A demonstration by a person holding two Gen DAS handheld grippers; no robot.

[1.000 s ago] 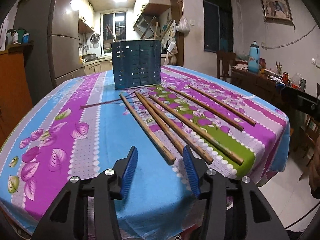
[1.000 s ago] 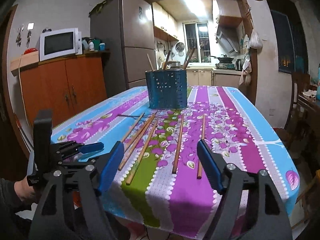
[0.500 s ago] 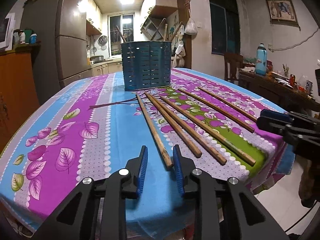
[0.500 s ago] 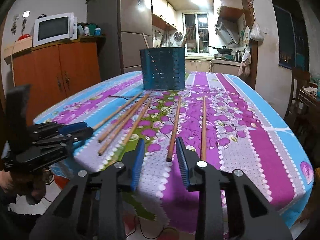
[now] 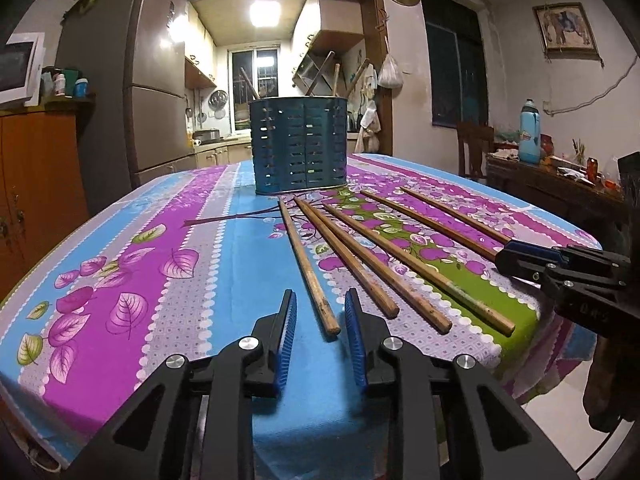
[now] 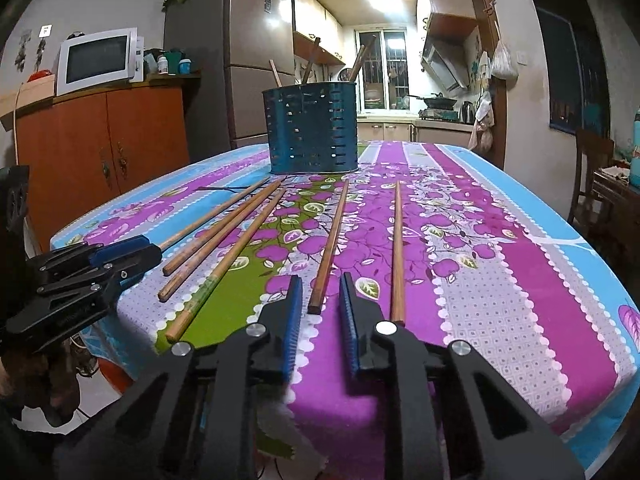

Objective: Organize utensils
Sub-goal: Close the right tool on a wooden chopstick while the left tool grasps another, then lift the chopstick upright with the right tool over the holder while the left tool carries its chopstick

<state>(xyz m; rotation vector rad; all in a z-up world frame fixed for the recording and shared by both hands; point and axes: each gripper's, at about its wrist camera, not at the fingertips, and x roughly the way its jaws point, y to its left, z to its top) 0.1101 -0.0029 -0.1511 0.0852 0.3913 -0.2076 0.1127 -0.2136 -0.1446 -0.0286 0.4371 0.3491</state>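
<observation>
Both our tongs, the left gripper (image 5: pixel 320 314) and right gripper (image 6: pixel 319 298), had just been closing, each around one chopstick's near end without pressing it. We saw six round wooden chopsticks (image 5: pixel 384 252) lying flat on the flowered tablecloth (image 5: pixel 132 280), long axes pointing toward the perforated blue holder (image 5: pixel 298 146).

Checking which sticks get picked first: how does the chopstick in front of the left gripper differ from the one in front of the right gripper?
The left gripper's chopstick is pale tan with a rounded end; the right gripper's chopstick is darker reddish-brown with a squared end. The pale one lies outermost in the row, the dark one second from the other side. Both lie flat on the tablecloth, far ends toward the blue holder, near ends ahead of narrowed jaws.
</observation>
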